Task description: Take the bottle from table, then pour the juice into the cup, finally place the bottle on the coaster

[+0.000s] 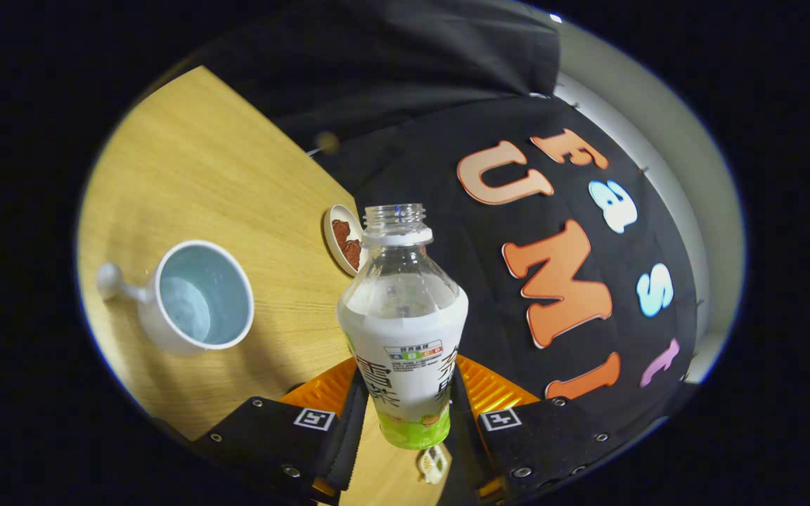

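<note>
Your view takes in the table [194, 169], a light wood top that runs from the fingers out to the booth's black wall [447, 84], and the whole scene leans, so the table edge cuts across at a slant. Next in size is the bottle [403, 330], which you hold upright between the fingers: clear plastic, uncapped, with a threaded neck and a white collar, a white label wrapped round the body and a green band at its foot. It looks empty in the clear part above the label; below that the label hides the inside. Your gripper [405, 414] is closed to the bottle's width, with one finger pressed on each side of its lower body, so it has a firm hold on the bottle and nothing else. The cup [197, 295] stands on the table to the left of the bottle and well apart from it, white outside, pale blue inside, its handle pointing away from the bottle; you cannot tell whether any juice lies in it. The coaster [345, 239], a small round pale disc with a reddish-brown patch on it, lies on the table just behind the bottle's neck, near the table's far edge, partly hidden by the bottle.
</note>
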